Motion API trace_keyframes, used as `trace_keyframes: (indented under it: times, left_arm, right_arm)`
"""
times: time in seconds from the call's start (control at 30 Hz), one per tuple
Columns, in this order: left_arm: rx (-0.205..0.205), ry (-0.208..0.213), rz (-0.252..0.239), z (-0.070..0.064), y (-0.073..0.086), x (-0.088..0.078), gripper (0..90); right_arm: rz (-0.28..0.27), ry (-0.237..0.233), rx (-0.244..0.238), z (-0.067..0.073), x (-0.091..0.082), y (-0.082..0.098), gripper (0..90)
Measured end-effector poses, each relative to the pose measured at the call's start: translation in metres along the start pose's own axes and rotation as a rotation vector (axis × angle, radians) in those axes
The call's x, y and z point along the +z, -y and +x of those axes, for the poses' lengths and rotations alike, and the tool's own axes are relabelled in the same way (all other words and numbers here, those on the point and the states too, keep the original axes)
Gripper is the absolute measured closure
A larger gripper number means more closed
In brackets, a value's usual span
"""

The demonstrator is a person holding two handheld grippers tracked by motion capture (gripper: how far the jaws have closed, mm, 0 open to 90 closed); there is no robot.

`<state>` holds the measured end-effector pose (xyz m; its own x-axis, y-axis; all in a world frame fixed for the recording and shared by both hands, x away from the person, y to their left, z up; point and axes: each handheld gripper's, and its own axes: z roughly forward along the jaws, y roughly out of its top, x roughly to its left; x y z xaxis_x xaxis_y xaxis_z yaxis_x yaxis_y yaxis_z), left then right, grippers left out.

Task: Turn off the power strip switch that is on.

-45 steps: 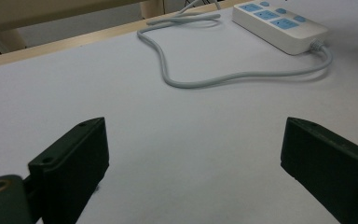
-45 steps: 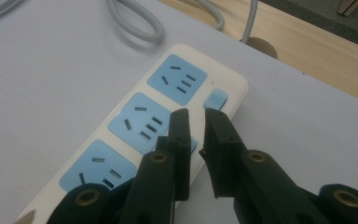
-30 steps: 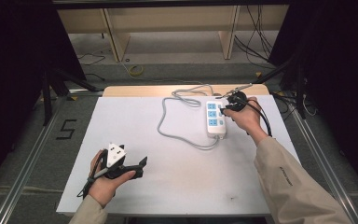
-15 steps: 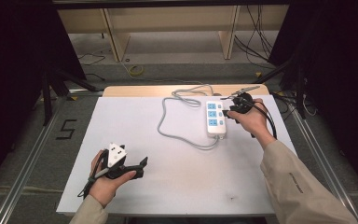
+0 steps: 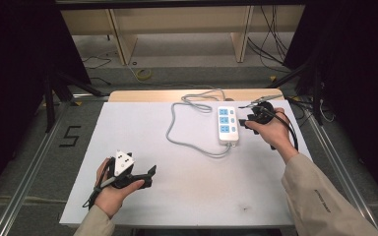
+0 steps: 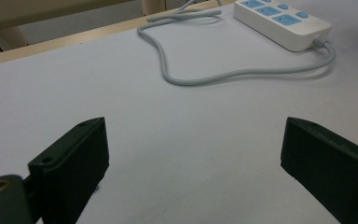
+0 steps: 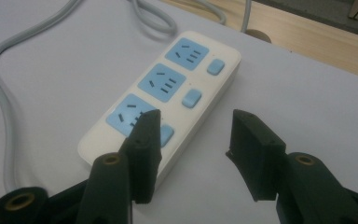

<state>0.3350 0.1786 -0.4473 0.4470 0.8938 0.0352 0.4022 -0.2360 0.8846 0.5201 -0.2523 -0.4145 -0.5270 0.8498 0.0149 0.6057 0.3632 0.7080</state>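
Hands come first from where I stand: the left gripper (image 5: 145, 176) sits low at the near left of the white table (image 5: 187, 196), jaws spread wide with nothing but bare tabletop between them, idle and well apart from the work. Further in and to the right, the right gripper (image 5: 250, 121) hovers just beside the power strip (image 5: 227, 124); its jaws have just been opening and now stand apart, pinching nothing, one black tip over the strip's near end in its own view and the other out over the table (I cannot tell whether that tip grazes the casing). The strip lies flat towards the far right of the table, three blue sockets (image 7: 162, 83) in a row with a small blue switch (image 7: 191, 98) beside each. It looks a rigid, smooth plastic block, fairly light, likely to skid on this slick surface if nudged from one side, so I would take it across its narrow width, pads on the two long side walls, clear of the switches. Its grey cord (image 5: 177, 132) leaves the near end, loops left and runs to the far edge; being limp yet springy, it will drag and tug on any lift.
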Motion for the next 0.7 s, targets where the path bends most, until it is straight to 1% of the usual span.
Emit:
trace_keyframes:
  times: [0.2, 0.7]
  left_arm:
    - [-0.001, 0.000, 0.000, 0.000, 0.000, 0.000, 7.2]
    - [-0.003, 0.001, 0.000, 0.000, 0.000, 0.001, 7.3]
  right_arm:
    - [-0.002, 0.000, 0.007, -0.001, -0.004, 0.007, 52.1]
    - [-0.016, -0.008, 0.023, -0.001, -0.012, 0.017, 48.3]
